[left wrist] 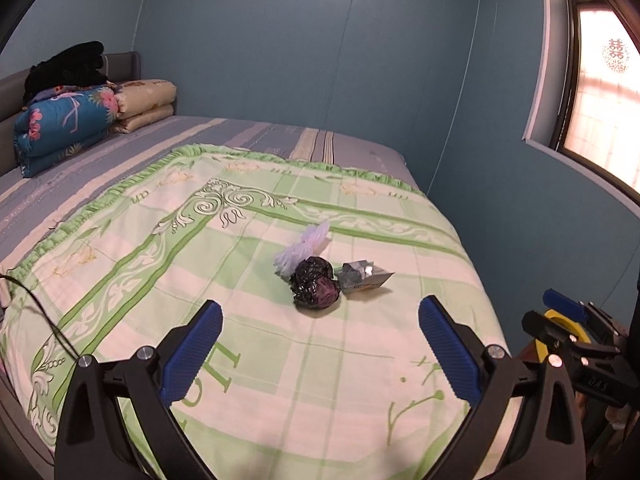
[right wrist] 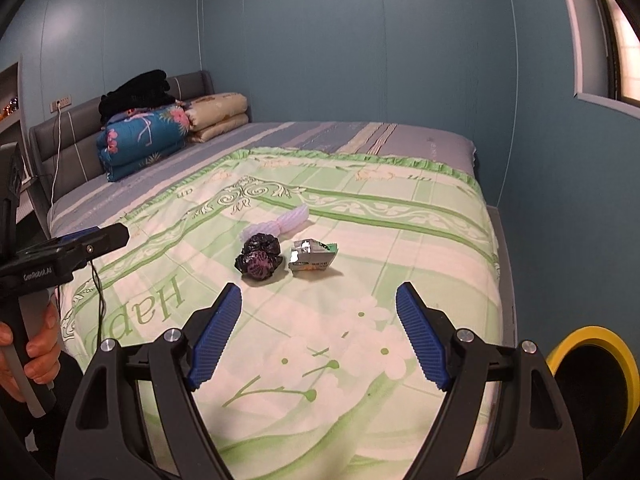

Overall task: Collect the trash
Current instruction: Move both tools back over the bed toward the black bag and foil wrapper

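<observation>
A: Far left at the headboard: folded quilts (right wrist: 148, 138) stacked out of the way, black clothing (right wrist: 136, 94) on top. Probably parked there to leave the green bedspread (right wrist: 360, 320) free.

B: Left gripper (left wrist: 320, 336) next, seen from its own camera: jaws spread wide, nothing between the blue pads, aimed down over the spread. In the right camera only its tip (right wrist: 100, 240) visible at the left edge, with a hand (right wrist: 36, 344) wrapped round the grip below.

A: Then the trash, bunched mid-bed. Leftmost, a pale ribbed foam sleeve (left wrist: 304, 248); touching it, a crumpled black bag (left wrist: 314, 282); just beside that on the right, a torn foil wrapper (left wrist: 362, 276). Gathered close, seemingly so either tool can reach all three.

B: Right gripper (right wrist: 318, 334): also wide apart and empty, well short of the pile, pointed toward the bag and wrapper. Held open like that presumably for a first pinch.

A: Far right, off the bed's edge: a yellow-rimmed bin (right wrist: 592, 364), mouth dark. Likely the drop point, set low beside the right tool for short carries.

B: Nothing collected yet, judging by the pile. Soft crinkly stuff; should squash under the pads.
</observation>
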